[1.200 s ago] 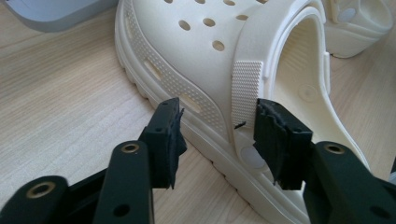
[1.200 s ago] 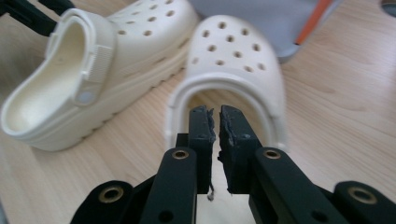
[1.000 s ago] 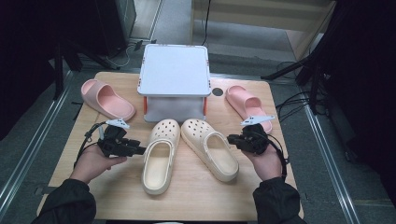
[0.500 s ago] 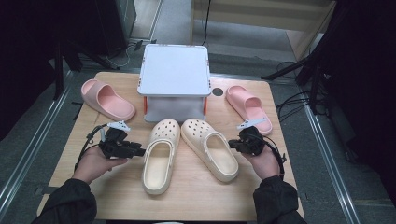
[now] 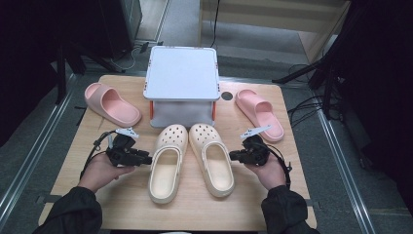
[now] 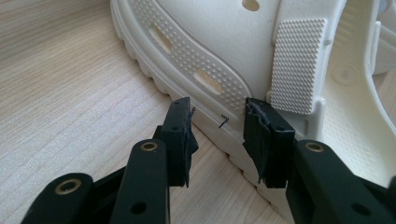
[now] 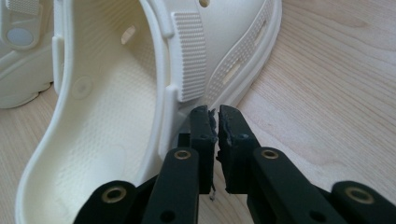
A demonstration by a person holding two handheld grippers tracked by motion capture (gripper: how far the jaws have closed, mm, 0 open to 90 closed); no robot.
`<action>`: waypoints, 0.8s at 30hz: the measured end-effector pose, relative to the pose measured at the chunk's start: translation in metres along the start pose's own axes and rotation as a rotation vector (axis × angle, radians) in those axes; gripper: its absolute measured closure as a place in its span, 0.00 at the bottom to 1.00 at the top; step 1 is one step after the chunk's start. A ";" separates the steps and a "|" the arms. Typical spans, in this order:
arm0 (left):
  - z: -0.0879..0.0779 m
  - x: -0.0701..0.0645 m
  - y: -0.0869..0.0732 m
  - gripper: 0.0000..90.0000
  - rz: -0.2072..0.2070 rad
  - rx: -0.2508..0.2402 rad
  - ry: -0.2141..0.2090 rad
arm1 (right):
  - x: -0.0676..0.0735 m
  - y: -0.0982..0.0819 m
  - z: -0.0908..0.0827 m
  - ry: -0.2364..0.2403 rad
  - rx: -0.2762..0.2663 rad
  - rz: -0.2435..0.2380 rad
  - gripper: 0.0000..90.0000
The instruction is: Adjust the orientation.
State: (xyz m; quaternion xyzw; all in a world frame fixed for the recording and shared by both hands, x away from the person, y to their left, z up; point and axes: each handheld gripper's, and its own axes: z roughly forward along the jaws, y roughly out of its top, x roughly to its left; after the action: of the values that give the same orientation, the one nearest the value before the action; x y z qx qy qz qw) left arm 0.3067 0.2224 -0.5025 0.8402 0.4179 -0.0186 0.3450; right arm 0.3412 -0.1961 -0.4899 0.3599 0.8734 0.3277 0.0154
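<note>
Centrally, a white storage box [image 5: 181,78] stands at the far middle of the wooden table [image 5: 122,204] and serves as the landmark. Left of the box lies one pink slide [image 5: 111,103]. Nearer the person and left of the box's front, the left gripper [image 5: 146,159] points at the outer rim of the left cream clog [image 5: 165,163]; in the left gripper view its fingers [image 6: 180,135] stand moderately apart with the clog's side wall [image 6: 219,107] just ahead, empty and not yet clamped. Directly in front of the box the two clogs lie side by side, toes toward the box and touching or nearly so. The right cream clog [image 5: 212,158] has the right gripper [image 5: 233,156] at its outer edge; in the right gripper view the fingers [image 7: 205,128] are nearly together, a thin gap between them, holding nothing and just beside the clog's rim [image 7: 170,100] below the ribbed strap pad. Right of the box lies the second pink slide [image 5: 260,113].

The clogs appear to be moulded foam: probably light, springy and not fragile, with a matte pebbled skin that should resist slipping. The thin upright collar beside the strap pivot looks the best hold, since the thick sole seems too broad for the fingers; a soft wall may flex, so a deep bite is advisable.
</note>
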 end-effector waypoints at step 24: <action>0.009 -0.020 0.003 0.70 0.077 0.027 -0.030 | 0.028 0.008 0.021 0.031 0.024 -0.045 0.94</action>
State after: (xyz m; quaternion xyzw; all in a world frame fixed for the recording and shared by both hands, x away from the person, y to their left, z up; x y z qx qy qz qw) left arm 0.2987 0.2022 -0.5011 0.8599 0.3799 -0.0235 0.3401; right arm 0.3308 -0.1630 -0.4958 0.3351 0.8853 0.3225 0.0048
